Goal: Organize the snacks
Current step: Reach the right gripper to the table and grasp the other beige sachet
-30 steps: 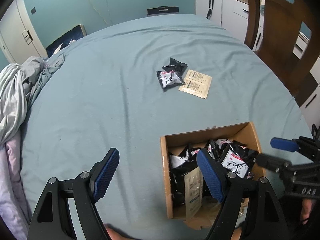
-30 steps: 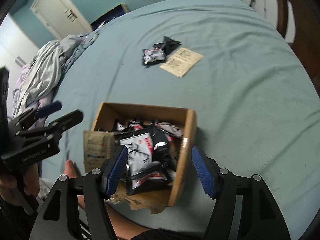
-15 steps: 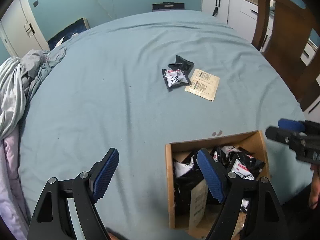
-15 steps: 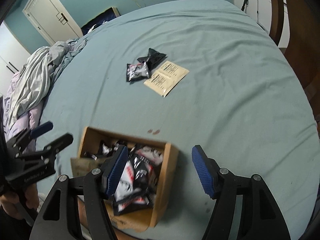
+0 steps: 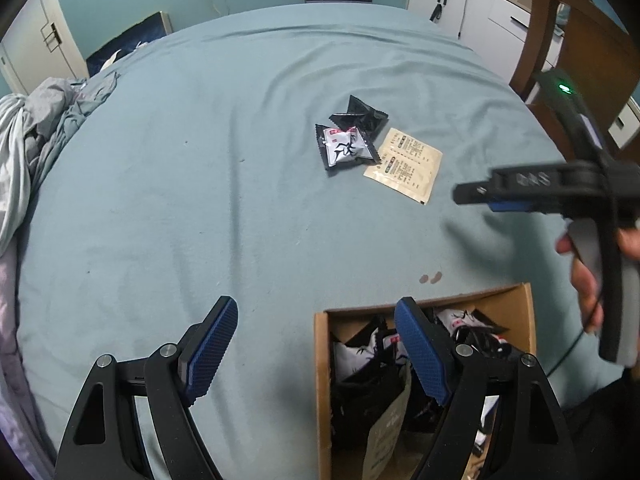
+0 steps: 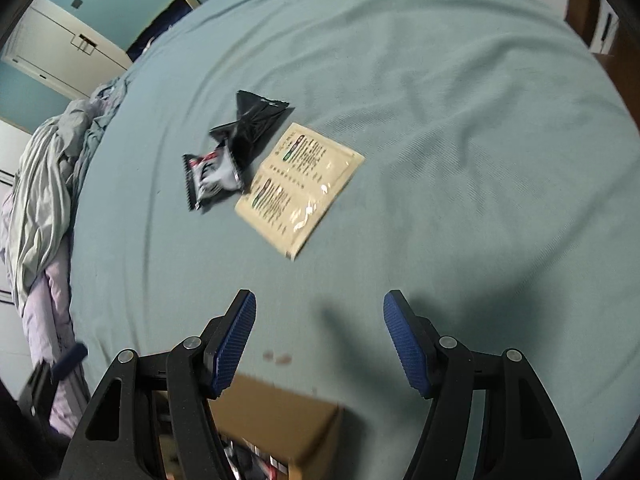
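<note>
Beyond the brown cardboard box (image 5: 424,364), 3 crinkly foil snack packets (image 6: 240,148) look light, slippery; pinch edges. Both grippers (image 6: 316,344) (image 5: 316,356) spread, empty.

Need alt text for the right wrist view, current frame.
The right hand-held gripper, open and empty, hangs over a teal bedsheet. Beyond it lie a beige sachet, a black-and-white snack packet and a black packet. A cardboard box of snacks sits at the bottom edge, blurred, with crumpled bedding at left.
</note>
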The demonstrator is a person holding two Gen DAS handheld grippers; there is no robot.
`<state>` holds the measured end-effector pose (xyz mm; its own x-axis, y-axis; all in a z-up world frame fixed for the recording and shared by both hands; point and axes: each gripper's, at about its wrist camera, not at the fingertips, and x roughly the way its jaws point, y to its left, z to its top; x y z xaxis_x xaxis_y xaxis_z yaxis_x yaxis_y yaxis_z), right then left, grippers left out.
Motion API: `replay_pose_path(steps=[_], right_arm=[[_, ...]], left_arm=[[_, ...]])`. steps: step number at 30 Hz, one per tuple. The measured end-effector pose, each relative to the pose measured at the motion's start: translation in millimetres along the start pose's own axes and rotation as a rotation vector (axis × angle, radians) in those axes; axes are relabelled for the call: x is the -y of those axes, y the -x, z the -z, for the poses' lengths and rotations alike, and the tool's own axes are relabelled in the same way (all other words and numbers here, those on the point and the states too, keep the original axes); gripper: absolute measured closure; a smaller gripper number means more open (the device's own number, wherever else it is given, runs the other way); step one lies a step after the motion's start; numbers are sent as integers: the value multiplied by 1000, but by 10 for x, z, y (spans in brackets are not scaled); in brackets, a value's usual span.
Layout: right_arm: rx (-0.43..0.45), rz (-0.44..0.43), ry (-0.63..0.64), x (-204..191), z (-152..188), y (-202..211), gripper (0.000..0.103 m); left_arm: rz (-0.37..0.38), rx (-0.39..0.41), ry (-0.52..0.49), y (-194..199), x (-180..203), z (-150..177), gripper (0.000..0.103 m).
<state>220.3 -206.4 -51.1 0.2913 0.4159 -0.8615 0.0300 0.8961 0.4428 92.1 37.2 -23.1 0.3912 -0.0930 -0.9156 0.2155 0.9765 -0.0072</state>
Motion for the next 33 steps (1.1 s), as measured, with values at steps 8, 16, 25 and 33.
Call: replay_pose_path(steps=[8,16,25,33], right_arm=[[-61,36,-108,-14,-563,-487,23],[-117,293,-109,-381,-950,-902,0],[-50,294,-50,-277,-779,-806,22],[80,66,-146,124,-265,-61,38]], left_arm=[[44,-23,38,-103,-86,-65,21],[69,-22,65,-127,-139,-108,21],[4,24,57,-77,-149,-80,21],[-83,52,84,-54,-279,-56,21]])
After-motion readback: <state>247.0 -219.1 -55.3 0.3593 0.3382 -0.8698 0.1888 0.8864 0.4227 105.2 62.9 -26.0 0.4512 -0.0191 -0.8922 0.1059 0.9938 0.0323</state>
